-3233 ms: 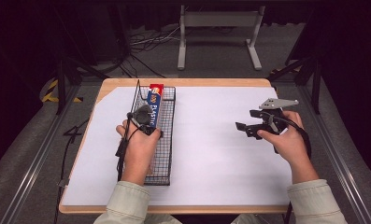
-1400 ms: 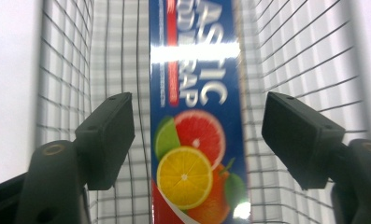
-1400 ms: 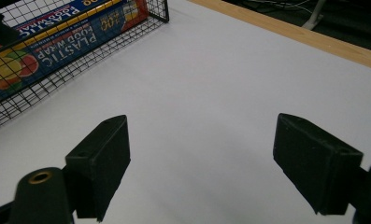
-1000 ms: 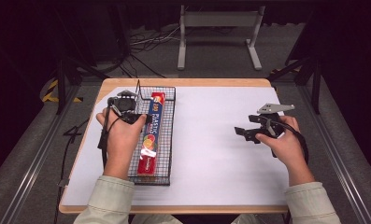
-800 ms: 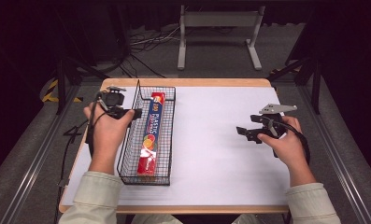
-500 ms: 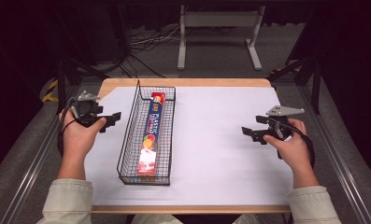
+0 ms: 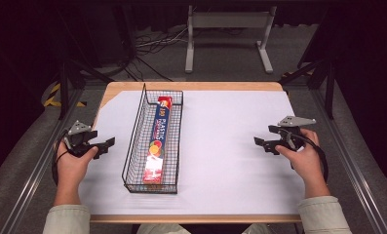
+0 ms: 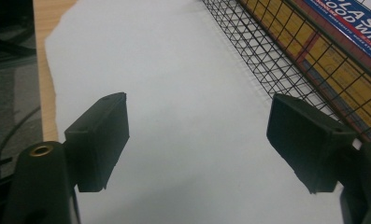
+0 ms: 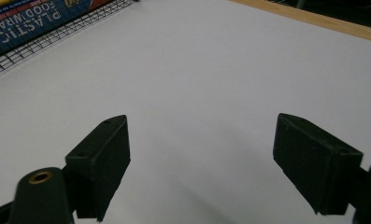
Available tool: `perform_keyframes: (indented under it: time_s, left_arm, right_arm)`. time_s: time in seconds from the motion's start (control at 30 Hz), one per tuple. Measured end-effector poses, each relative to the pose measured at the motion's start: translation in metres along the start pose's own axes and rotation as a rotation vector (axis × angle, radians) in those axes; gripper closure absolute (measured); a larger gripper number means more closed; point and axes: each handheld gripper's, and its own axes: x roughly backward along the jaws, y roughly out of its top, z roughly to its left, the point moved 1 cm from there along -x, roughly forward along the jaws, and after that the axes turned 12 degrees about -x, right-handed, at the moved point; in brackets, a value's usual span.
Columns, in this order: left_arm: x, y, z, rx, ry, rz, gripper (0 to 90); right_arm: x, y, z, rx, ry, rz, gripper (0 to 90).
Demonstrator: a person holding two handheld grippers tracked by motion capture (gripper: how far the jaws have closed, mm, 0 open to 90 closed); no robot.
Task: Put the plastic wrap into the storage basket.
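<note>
Both hand-held grippers, left (image 7: 106,144) and right (image 7: 260,143), gape empty over bare sheet flanking the wire basket (image 7: 132,161).

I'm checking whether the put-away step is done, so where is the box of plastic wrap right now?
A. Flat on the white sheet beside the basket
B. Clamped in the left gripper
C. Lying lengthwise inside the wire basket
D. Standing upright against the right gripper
C: the box of plastic wrap lies flat along the bottom of the wire basket, while the left gripper is off to the basket's side with open, empty jaws.
</note>
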Motion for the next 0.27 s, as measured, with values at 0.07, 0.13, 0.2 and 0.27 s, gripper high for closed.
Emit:
perform_keyframes:
  time_s: [0.07,0.13,0.2,0.27]
  left_arm:
    - [0.0001,0.0006,-0.0015,0.004,-0.006,-0.002,20.1]
    - [-0.0005,0.0012,-0.0025,-0.004,-0.006,0.007,19.3]
    - [-0.0011,0.0021,-0.0036,-0.004,-0.007,0.015,17.9]
    - [-0.0004,0.0029,-0.0044,-0.008,-0.006,0.015,17.8]
  right_arm:
    - [0.0009,-0.0014,-0.0018,-0.009,0.003,-0.006,19.7]
    - [0.0008,-0.002,-0.0026,-0.013,0.003,-0.006,19.7]
    - [0.0006,-0.0025,-0.0034,-0.014,0.003,-0.006,19.7]
    - [0.0003,-0.0024,-0.0031,-0.015,0.004,-0.006,19.7]
